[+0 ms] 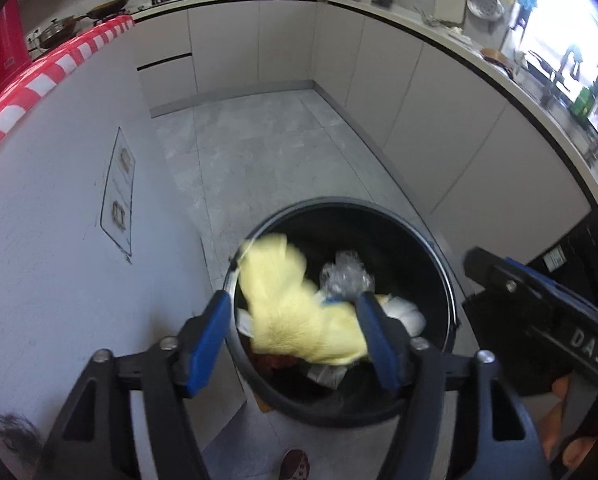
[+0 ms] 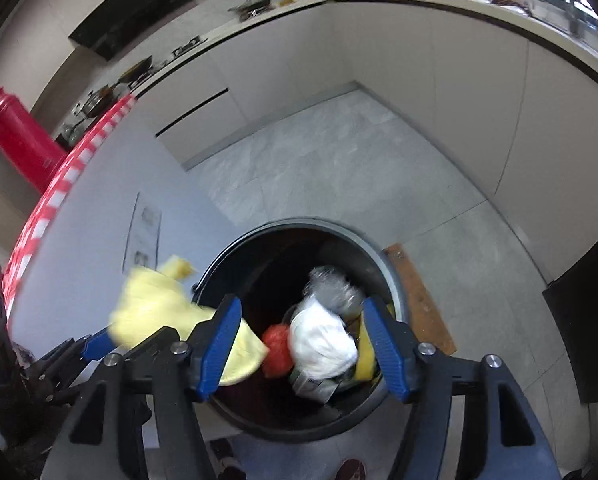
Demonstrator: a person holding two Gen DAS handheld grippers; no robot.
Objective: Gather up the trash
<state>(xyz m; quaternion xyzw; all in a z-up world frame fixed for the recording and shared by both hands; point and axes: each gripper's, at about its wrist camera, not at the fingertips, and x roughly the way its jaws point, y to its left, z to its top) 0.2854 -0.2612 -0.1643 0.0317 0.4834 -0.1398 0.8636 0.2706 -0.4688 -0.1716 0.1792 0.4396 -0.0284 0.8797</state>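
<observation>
My left gripper (image 1: 293, 334) is spread wide, a blurred yellow cloth (image 1: 295, 316) loose between its fingers. My right gripper (image 2: 301, 342) gapes too (holding nothing). Just ahead of both sits the black bin (image 2: 395, 280), holding a white wad (image 2: 323, 340) and a red scrap (image 2: 277, 350).
</observation>
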